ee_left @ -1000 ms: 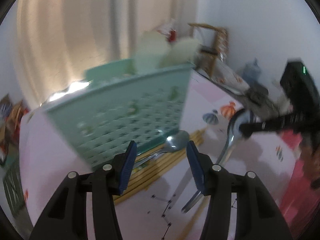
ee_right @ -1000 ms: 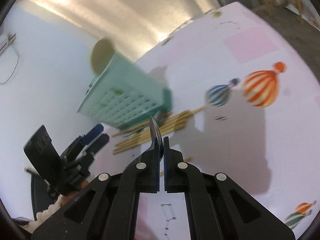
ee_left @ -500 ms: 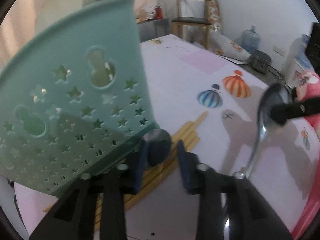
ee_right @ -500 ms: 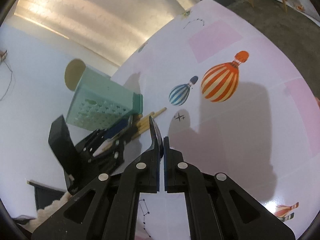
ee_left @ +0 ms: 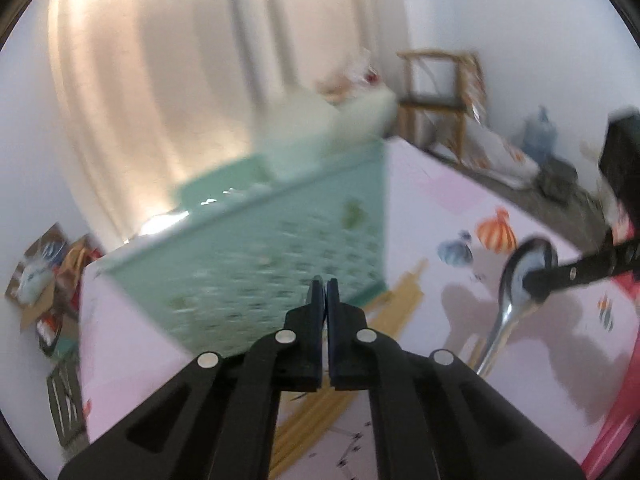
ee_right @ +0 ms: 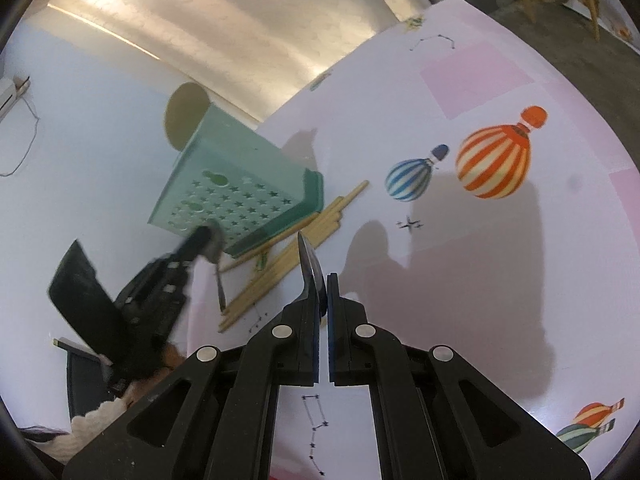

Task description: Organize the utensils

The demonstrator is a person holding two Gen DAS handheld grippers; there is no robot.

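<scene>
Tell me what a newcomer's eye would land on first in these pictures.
The teal basket on the pink balloon-print tablecloth draws the eye first, with a bundle of wooden chopsticks lying at its base. Next come two spoons held above the table. The right gripper is shut on one spoon by its bowl, and the left gripper, blurred beside the basket, appears to hold a second spoon hanging down.

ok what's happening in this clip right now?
A person with two handheld grippers is sorting utensils on a pink balloon-print tablecloth. The right gripper is shut on a metal spoon, held above the table. The left gripper is shut on a second spoon beside the tipped teal perforated plastic basket. Wooden chopsticks lie loose by the basket.
</scene>
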